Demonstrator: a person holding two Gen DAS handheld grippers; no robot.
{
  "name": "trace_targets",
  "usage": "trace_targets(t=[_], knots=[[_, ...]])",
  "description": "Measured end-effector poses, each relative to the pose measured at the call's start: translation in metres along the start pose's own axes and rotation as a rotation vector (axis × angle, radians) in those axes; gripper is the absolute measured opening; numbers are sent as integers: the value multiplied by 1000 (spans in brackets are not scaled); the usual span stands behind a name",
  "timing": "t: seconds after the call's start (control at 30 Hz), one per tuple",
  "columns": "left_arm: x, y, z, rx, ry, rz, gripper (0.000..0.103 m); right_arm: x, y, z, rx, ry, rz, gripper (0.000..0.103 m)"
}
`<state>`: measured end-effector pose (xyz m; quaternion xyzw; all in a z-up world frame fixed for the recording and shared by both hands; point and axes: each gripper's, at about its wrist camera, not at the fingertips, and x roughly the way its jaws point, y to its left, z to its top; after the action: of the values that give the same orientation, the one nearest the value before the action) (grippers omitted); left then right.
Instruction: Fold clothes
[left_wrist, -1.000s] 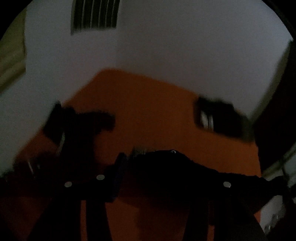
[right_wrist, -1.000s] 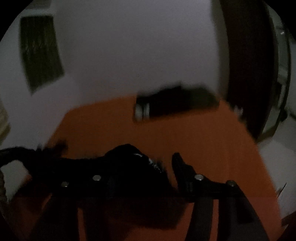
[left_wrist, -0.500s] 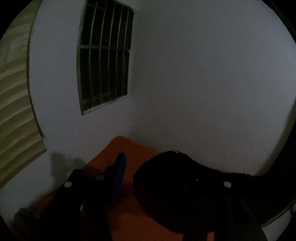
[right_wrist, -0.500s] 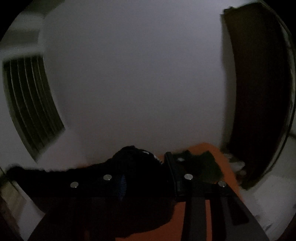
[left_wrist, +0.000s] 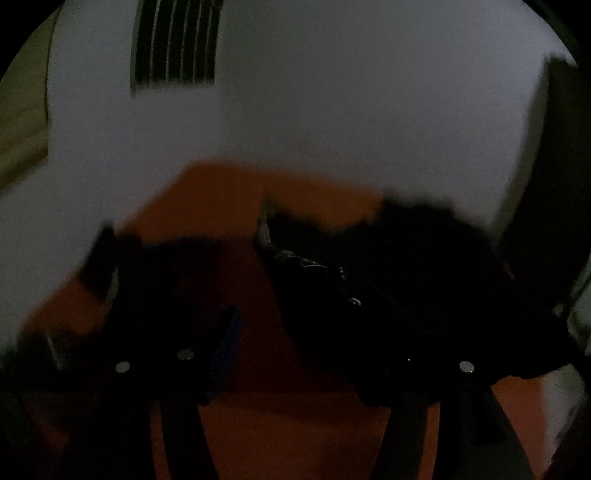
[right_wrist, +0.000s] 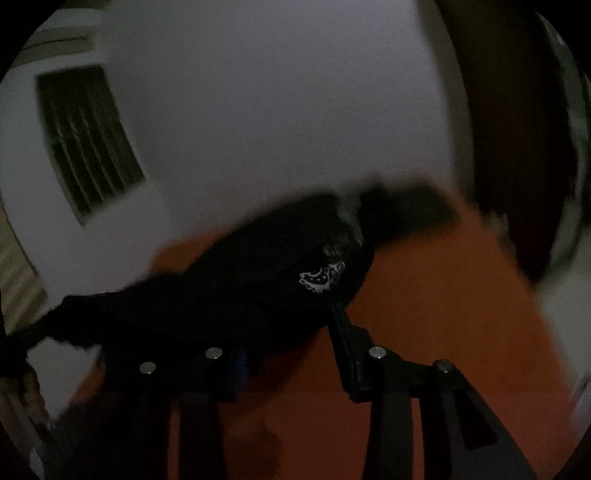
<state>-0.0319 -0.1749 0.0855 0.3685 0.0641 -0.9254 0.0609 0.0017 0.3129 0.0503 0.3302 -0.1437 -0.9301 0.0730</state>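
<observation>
Orange surface (left_wrist: 258, 424) against pale wall (left_wrist: 332, 129)

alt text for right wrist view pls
Dim, blurred fisheye view: a black garment with a small white print drapes over the right claw, whose jaws are closing, above an orange surface. Behind are a pale wall and a barred window.
</observation>
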Motion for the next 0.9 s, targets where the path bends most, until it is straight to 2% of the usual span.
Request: trace_targets(t=[0.1,0.17,0.2,0.23,0.3,0.4,0.43,0.53,0.63,0.77,0.83,0.9], knots=[[59,11,-106,20,162,27,62,46,-39,-119,13,143,-36,23],[100,23,-161,-16,344,20,62,75,-55,-173,-46,253,-53,22],[108,28,-175,-26,374,26,62,85,-61,-195,-71,298,-59,22],[108,30,-182,-31,364,17,62,89,-66,-211,-76,326,-55,22],[99,33,-187,-23,304,-23,62,81,-68,-224,-72,309,-30,24],[78,31,-178,46,246,-35,64,67,-67,-227,-96,298,-6,27],[73,32,-177,61,235,-39,66,64,-67,-226,-97,302,0,32],[64,36,-184,94,243,-59,68,58,-79,-215,-45,328,7,42],[57,42,-189,154,274,-84,69,41,-90,-217,69,370,21,42],[38,58,-208,228,313,-98,69,26,-116,-226,227,380,55,42],[33,76,-205,141,320,-149,69,24,-126,-226,302,388,90,42],[32,95,-187,-24,343,-251,69,26,-132,-223,373,410,135,42]])
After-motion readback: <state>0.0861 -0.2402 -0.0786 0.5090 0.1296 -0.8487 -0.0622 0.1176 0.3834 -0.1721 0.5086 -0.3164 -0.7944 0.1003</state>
